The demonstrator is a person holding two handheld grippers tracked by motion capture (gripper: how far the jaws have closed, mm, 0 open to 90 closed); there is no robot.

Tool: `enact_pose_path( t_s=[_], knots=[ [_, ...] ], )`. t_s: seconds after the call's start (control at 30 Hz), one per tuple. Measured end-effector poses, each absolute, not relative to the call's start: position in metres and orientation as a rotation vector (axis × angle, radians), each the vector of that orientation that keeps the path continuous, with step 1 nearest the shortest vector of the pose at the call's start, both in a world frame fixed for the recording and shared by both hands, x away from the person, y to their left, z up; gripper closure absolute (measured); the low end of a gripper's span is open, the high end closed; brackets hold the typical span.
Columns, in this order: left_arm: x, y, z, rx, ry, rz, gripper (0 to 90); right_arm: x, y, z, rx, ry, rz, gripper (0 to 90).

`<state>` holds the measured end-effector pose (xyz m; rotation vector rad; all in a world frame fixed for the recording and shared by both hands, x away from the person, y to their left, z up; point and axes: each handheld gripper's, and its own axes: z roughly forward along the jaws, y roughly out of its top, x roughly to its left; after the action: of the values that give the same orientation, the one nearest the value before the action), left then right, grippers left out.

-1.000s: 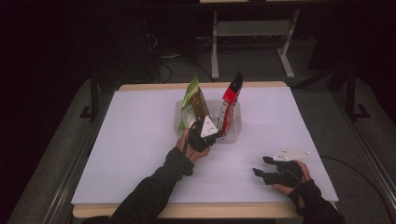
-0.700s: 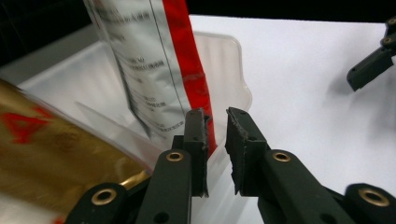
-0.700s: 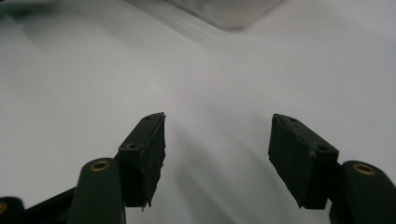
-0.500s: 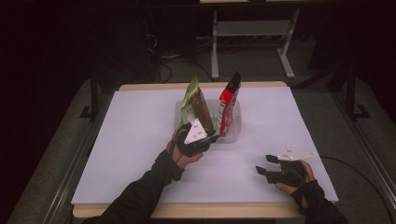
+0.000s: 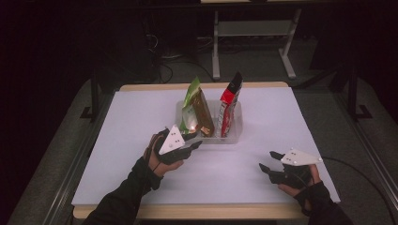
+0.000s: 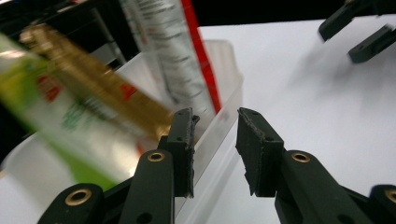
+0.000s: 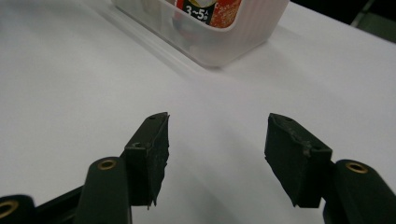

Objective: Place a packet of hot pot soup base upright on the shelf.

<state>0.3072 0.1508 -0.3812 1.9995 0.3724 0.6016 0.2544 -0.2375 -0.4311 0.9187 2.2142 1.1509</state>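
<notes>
High view, frame centre: light, crinkly green-and-gold foil snack pouch (image 5: 196, 110), best pinched at its top seam; left gripper (image 5: 191, 143), jaws just opened, holds nothing.

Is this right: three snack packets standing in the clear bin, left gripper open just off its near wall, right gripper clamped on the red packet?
Not quite. The right gripper is open and holds nothing; it sits over bare table, apart from the clear bin, as the right gripper view shows. The red packet stands in the bin. The rest holds: left gripper open by the bin's near wall.
</notes>
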Motion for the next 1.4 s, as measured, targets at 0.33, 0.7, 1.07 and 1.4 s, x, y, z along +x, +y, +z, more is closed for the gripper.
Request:
enact_pose_path(
  t_s=[0.33, 0.7, 1.07, 1.4],
  knots=[
    [0.299, 0.198, -0.388, 2.025, 0.437, 0.661, 61.2, 0.249, -0.235, -0.422, 0.845, 2.191, 1.103, 39.4],
    [0.287, 0.252, -0.401, 2.049, 0.53, 0.747, 52.7, 0.242, -0.239, -0.413, 0.812, 2.147, 1.1, 38.7],
    [0.28, 0.29, -0.414, 2.052, 0.633, 0.754, 43.3, 0.239, -0.249, -0.412, 0.835, 2.095, 1.104, 35.2],
    [0.275, 0.318, -0.426, 2.029, 0.716, 0.72, 35.1, 0.239, -0.257, -0.416, 0.854, 2.056, 1.023, 30.1]
  ],
)
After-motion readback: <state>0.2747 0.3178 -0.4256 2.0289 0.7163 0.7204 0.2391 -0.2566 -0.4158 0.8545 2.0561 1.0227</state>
